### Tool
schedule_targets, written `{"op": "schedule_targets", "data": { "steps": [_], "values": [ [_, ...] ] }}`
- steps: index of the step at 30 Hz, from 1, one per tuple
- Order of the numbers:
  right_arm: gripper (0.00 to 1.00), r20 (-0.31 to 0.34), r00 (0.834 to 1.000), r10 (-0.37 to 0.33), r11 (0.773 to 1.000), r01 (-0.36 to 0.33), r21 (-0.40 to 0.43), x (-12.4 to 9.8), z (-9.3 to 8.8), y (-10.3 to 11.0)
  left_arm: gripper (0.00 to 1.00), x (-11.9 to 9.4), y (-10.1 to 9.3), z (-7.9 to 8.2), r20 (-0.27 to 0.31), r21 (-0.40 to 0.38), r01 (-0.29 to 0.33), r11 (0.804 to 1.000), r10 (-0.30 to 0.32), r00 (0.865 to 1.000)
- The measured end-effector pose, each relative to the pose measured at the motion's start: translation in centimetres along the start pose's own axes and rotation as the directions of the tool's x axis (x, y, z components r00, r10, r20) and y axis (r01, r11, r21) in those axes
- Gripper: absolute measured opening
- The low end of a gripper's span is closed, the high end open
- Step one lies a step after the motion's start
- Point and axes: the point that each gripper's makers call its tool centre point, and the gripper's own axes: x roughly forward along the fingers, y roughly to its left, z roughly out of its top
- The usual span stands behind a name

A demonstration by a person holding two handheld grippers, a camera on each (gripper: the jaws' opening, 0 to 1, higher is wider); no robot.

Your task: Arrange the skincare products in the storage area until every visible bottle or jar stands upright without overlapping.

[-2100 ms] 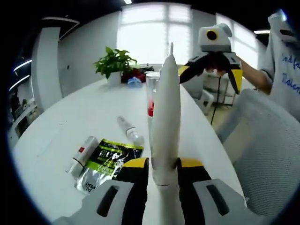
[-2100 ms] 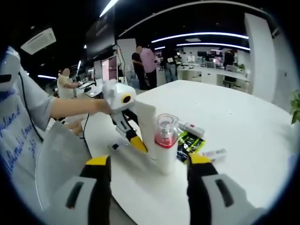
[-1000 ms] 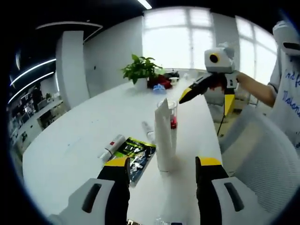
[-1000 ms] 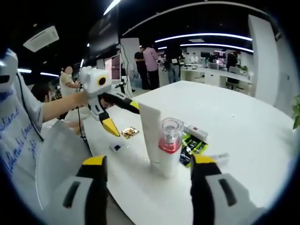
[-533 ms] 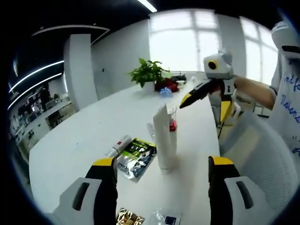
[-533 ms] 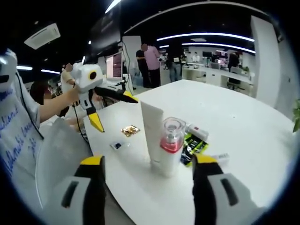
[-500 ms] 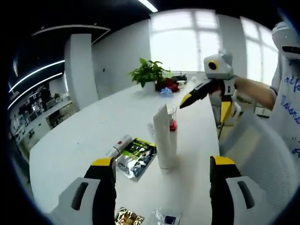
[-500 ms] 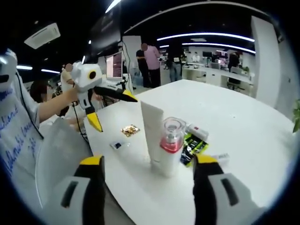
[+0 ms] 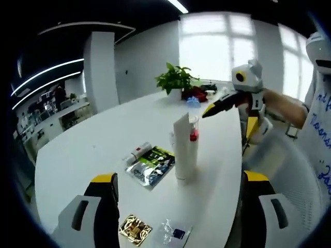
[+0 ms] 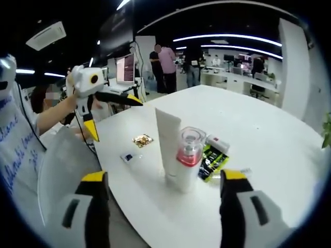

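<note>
A tall white tube [image 9: 185, 150] stands upright on its cap near the edge of the white table [image 9: 93, 155]. Close behind it stands a clear bottle [image 9: 194, 132] with red inside. In the right gripper view the tube [image 10: 168, 140] and the bottle [image 10: 187, 161] stand side by side, almost touching. A small white tube [image 9: 137, 153] lies flat beside a green-black sachet [image 9: 153, 165]. My left gripper [image 9: 180, 206] is open, back from the tube, nothing between its jaws. My right gripper [image 10: 165, 206] is open too, short of the bottle. Each gripper shows in the other's view: right gripper [image 9: 229, 120], left gripper [image 10: 115, 119].
A gold sachet [image 9: 133, 230] and a small clear sachet [image 9: 173, 235] lie near the table's edge. A potted plant [image 9: 178, 80] stands at the far end. A person's arm [image 9: 282, 106] and a white mesh chair [image 10: 57, 170] are beside the table. People stand at desks in the background.
The left gripper let go of the white tube, which now stands upright by the bottle. Both grippers have drawn back from the table with jaws open.
</note>
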Motion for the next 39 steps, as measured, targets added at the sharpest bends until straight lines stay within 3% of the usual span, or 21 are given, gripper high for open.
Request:
{"op": "schedule_targets", "data": {
  "steps": [8, 11, 18, 27, 32, 39],
  "values": [
    [0.97, -0.018, 1.000, -0.001, 1.000, 0.001, -0.020, 0.2, -0.1, -0.2, 0.97, -1.2, 0.6, -0.3, -0.008, -0.008, -0.050, 0.999, 0.050, 0.999],
    [0.99, -0.027, 1.000, -0.001, 1.000, 0.000, -0.030, 0.2, -0.2, -0.2, 0.97, -1.8, 1.4, -0.3, -0.002, -0.038, -0.096, 0.995, 0.096, 0.995],
    [1.00, -0.053, 0.999, 0.003, 0.999, -0.005, -0.041, 0.3, -0.5, -0.8, 0.97, -2.5, 1.2, -0.7, -0.024, -0.035, -0.111, 0.993, 0.110, 0.994],
    [1.00, -0.134, 0.990, -0.036, 0.988, 0.015, -0.154, -0.2, -1.1, -3.1, 0.97, -3.2, 1.3, -1.1, -0.033, -0.064, -0.147, 0.987, 0.145, 0.989],
    [1.00, -0.226, 0.972, -0.061, 0.968, 0.002, -0.249, -0.2, -2.1, -4.3, 0.97, -3.5, 1.1, -1.2, -0.033, -0.067, -0.152, 0.986, 0.150, 0.988],
    [1.00, -0.264, 0.961, -0.076, 0.946, -0.014, -0.324, 0.2, -1.7, -6.0, 0.97, -3.6, 0.4, -0.9, -0.020, -0.073, -0.144, 0.987, 0.143, 0.990]
  ]
}}
